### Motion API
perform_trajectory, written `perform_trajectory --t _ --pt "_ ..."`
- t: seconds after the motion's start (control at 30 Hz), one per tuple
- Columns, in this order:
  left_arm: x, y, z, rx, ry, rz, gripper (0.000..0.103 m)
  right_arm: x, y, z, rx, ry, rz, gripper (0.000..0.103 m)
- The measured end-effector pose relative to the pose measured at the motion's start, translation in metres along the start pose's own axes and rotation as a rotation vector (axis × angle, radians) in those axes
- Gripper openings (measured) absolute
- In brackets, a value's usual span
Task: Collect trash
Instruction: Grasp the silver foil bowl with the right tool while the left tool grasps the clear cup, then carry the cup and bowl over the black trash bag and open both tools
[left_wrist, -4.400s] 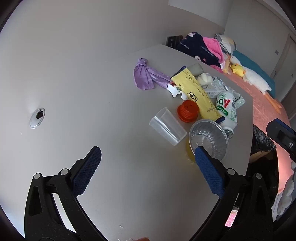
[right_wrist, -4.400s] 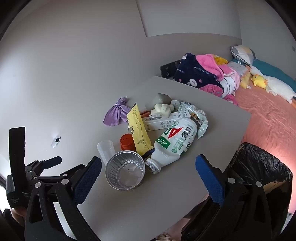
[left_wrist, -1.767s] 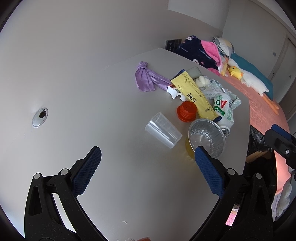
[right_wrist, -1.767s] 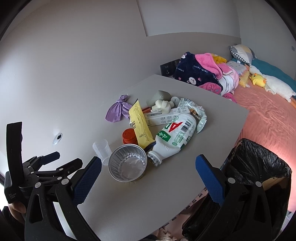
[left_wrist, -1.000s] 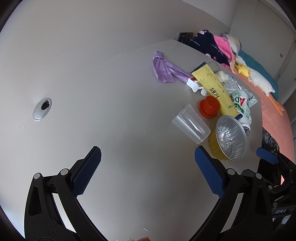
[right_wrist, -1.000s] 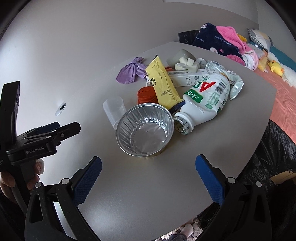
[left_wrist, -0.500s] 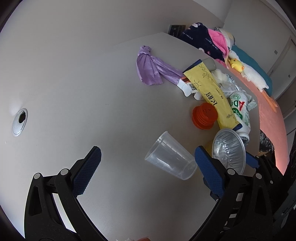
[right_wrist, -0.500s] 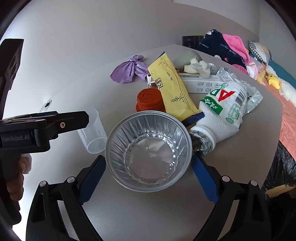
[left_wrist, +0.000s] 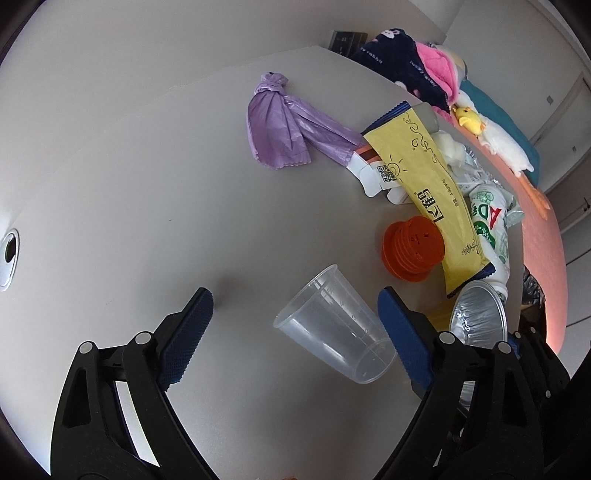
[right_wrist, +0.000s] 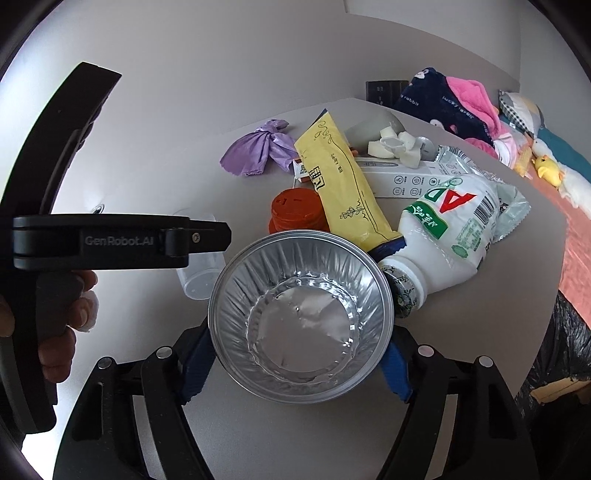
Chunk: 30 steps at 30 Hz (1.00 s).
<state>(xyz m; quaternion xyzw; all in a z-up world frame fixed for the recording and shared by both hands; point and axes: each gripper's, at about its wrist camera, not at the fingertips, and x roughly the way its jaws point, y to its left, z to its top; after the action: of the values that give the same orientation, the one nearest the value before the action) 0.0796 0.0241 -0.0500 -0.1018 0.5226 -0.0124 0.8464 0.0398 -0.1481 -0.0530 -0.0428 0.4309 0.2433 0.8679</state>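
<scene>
A clear plastic cup (left_wrist: 332, 325) lies on its side on the grey table (left_wrist: 147, 184). My left gripper (left_wrist: 295, 328) straddles it with jaws closing; the right pad is close against the cup, the left pad stands well apart. A foil bowl (right_wrist: 299, 317) sits upright between the closing jaws of my right gripper (right_wrist: 297, 363). Its blue fingers (right_wrist: 195, 365) reach under the rim on both sides, and contact is hidden. The same bowl (left_wrist: 478, 314) shows at the right of the left wrist view.
Beyond lie orange lids (right_wrist: 295, 210), a yellow packet (right_wrist: 343, 181), a white bottle (right_wrist: 447, 229), a white box (right_wrist: 406, 181), a silver wrapper (right_wrist: 509, 206) and a purple bag (left_wrist: 280, 122). A black trash bag (right_wrist: 561, 350) hangs off the table's right edge.
My left gripper has come forward and down over the clear cup, its jaws narrowing. The right gripper has closed in on the foil bowl, jaws narrowing around it.
</scene>
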Motion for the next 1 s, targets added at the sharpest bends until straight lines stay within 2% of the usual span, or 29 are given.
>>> perform_trajectory --t 0.1,0.17,0.2,0.23,0.37,0.57,1.0 --pt "0.003 -0.005 0.002 0.016 -0.006 0.014 0.076 -0.005 -0.001 -0.002 0.001 0.001 0.005 0.076" --pt "0.003 -0.007 0.003 0.026 -0.015 0.025 0.065 -0.008 -0.002 -0.002 0.001 0.003 0.005 0.076" --pt "0.003 -0.007 0.003 0.024 -0.018 0.027 0.055 -0.009 -0.002 -0.002 0.003 0.006 0.007 0.076" --pt "0.003 -0.007 0.003 0.019 -0.019 0.024 0.053 -0.011 -0.003 -0.002 0.006 0.007 0.011 0.076" --pt "0.002 -0.004 0.005 -0.006 -0.021 0.011 0.053 -0.023 -0.005 -0.003 0.01 -0.008 0.028 0.076" --pt "-0.022 -0.011 0.002 0.018 -0.089 0.023 0.052 -0.048 -0.014 0.0 0.031 -0.061 0.027 0.076" --pt "-0.053 -0.072 0.002 0.13 -0.166 -0.034 0.052 -0.095 -0.055 -0.008 0.115 -0.145 -0.035 0.076"
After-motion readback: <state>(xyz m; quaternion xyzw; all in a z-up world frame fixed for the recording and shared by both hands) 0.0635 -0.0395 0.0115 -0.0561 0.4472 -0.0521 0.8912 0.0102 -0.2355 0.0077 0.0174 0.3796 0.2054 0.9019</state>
